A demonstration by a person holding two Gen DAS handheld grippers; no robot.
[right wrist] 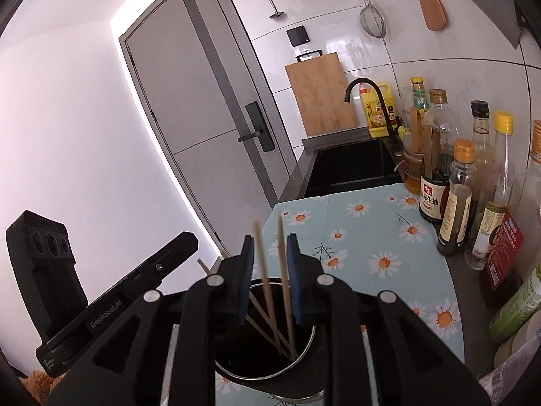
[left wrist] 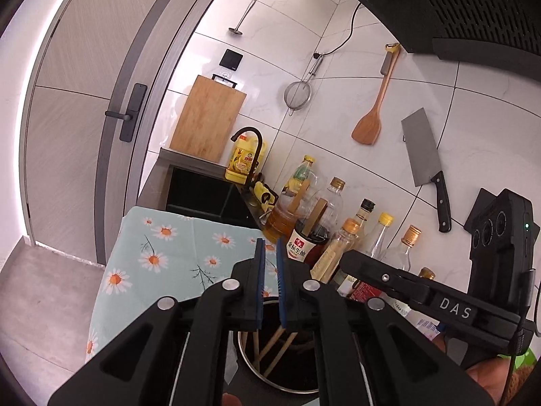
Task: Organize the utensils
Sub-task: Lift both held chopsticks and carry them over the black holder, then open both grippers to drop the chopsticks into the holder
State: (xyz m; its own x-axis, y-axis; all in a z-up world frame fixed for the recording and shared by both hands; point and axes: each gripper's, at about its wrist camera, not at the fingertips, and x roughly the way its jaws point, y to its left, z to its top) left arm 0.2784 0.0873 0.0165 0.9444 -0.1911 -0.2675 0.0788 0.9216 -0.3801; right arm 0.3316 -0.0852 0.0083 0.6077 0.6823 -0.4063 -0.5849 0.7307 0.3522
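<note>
A round metal utensil holder (right wrist: 306, 352) stands on the daisy-print cloth (right wrist: 368, 237), right below both grippers. Several wooden chopsticks (right wrist: 267, 284) stand in it, leaning; they also show in the left wrist view (left wrist: 275, 346). My right gripper (right wrist: 270, 242) is open above the holder, and two chopsticks rise through the gap between its blue pads without being gripped. My left gripper (left wrist: 270, 245) is above the holder (left wrist: 247, 355) too, its blue pads a narrow gap apart with nothing between them. The right gripper's body (left wrist: 422, 291) shows beside it.
Oil and sauce bottles (right wrist: 460, 196) line the wall on the right. A black sink (right wrist: 351, 169) with a tap (right wrist: 368, 101) lies beyond the cloth. A cutting board (right wrist: 319, 94), strainer (left wrist: 297, 96), wooden spatula (left wrist: 372, 118) and cleaver (left wrist: 424, 159) are at the tiled wall.
</note>
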